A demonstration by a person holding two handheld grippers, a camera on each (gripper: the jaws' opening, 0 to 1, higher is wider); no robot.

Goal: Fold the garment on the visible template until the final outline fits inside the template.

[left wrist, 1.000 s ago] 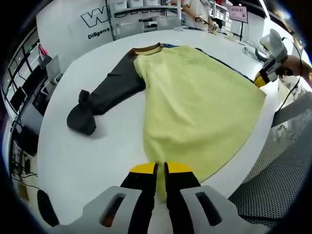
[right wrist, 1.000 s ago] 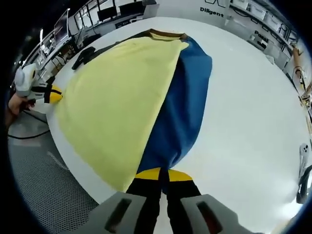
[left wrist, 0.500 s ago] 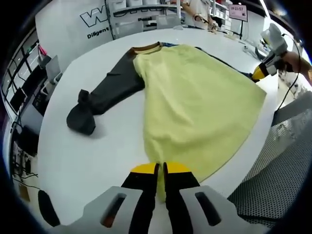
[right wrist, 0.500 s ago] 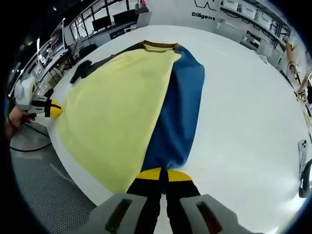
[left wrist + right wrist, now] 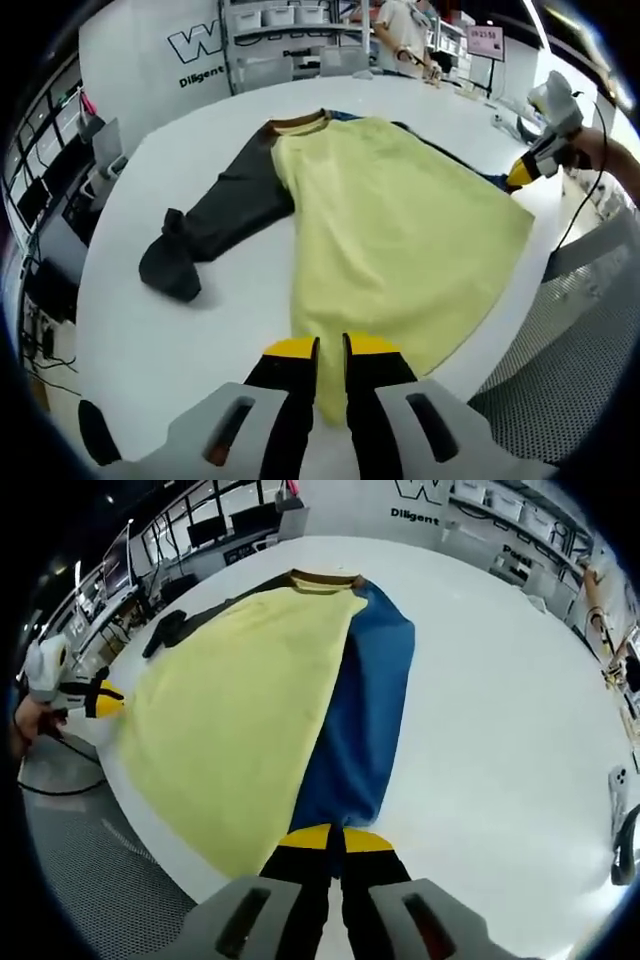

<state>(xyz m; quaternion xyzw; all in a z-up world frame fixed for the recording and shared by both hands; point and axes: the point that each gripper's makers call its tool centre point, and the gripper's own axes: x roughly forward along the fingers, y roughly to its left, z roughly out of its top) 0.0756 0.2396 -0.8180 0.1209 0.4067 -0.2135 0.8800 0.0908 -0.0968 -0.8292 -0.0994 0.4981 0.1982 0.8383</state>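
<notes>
A garment with a yellow body [image 5: 400, 220], brown collar [image 5: 297, 122] and dark grey sleeve [image 5: 215, 215] lies spread on the white table [image 5: 170, 330]. My left gripper [image 5: 331, 350] is shut on the yellow hem at the near edge; fabric shows between its jaws. In the right gripper view a blue strip [image 5: 368, 700] runs beside the yellow body [image 5: 230, 720] from the collar down to my right gripper [image 5: 331, 832], which is shut on the hem corner. The right gripper [image 5: 521, 177] and the left gripper [image 5: 104, 698] each show in the other's view, held by a hand.
The table's rounded edge runs close behind the hem, with perforated grey flooring [image 5: 580, 340] below it. A phone [image 5: 620, 785] lies near the table's right edge. Shelves [image 5: 290, 30] and a person [image 5: 405, 25] stand at the back.
Both grippers keep their hold on the hem. The right gripper has drawn its corner slightly, and the blue strip looks a little narrower. The left jaws' gap looks marginally wider.
</notes>
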